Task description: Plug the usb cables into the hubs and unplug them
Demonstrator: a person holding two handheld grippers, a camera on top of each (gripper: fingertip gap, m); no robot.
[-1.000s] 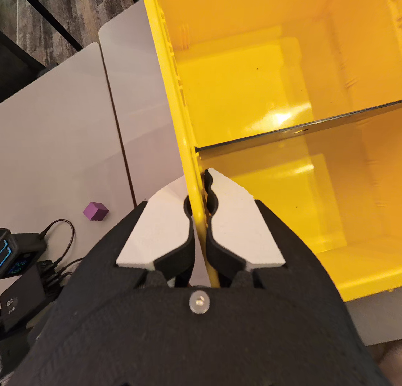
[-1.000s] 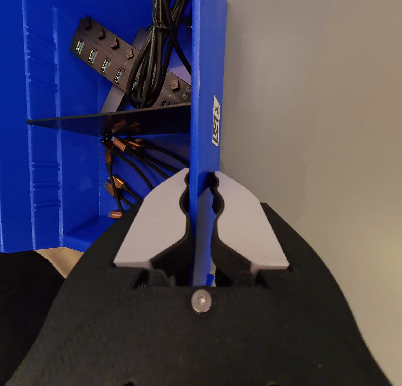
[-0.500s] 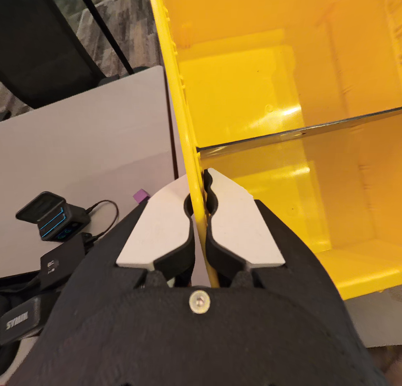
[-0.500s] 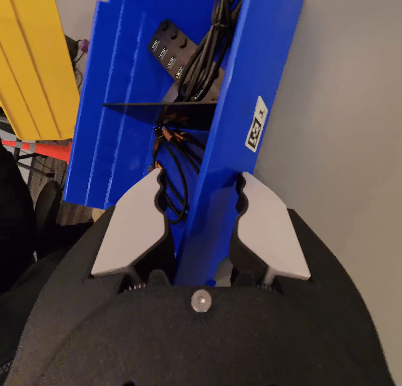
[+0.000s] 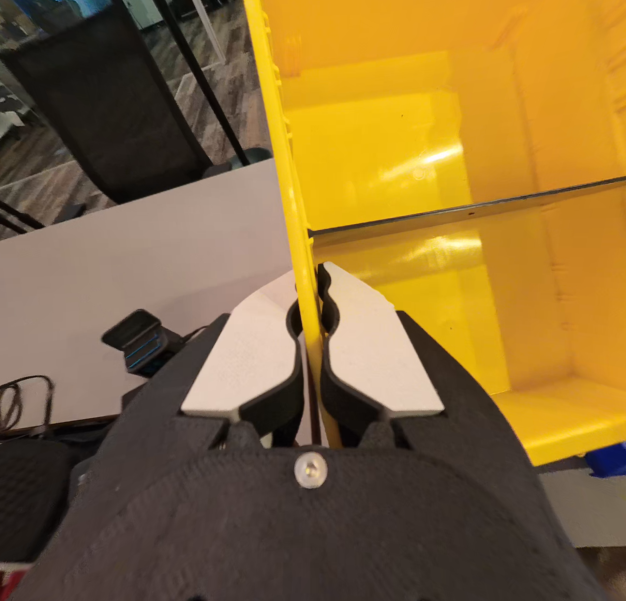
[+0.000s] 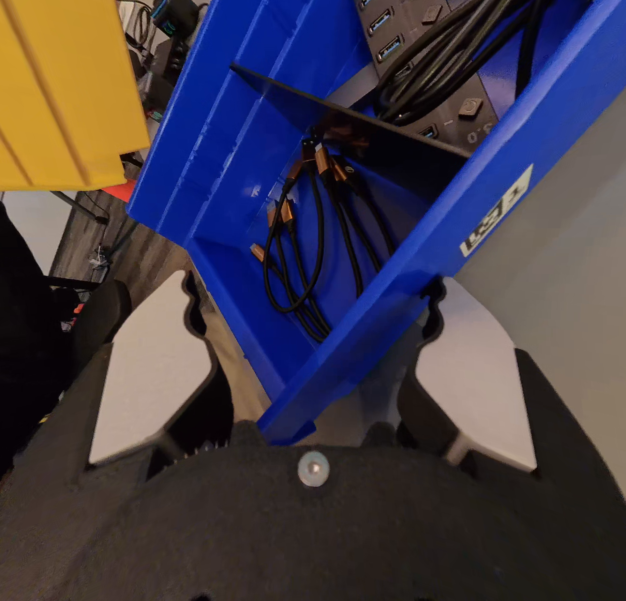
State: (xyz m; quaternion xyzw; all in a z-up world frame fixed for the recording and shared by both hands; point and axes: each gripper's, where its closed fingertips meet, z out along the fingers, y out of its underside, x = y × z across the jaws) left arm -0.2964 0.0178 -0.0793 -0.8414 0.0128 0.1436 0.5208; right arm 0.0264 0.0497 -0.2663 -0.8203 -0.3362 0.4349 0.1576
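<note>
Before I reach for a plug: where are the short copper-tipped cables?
In the right wrist view, the copper-tipped cables lie in the blue bin's near compartment, below the black divider, ahead of the open right gripper.

Marking one: a white rectangular sticker (image 6: 494,212) with black print on the outer face of the blue bin (image 6: 423,279), on its right long wall, set slanted in the right wrist view. Marking two: pale printed characters on the top face of the black hub (image 6: 474,127) in the bin's far compartment, beside the divider. Its raised buttons (image 6: 469,106) each carry a small moulded symbol. The print is too small to read reliably.
</note>
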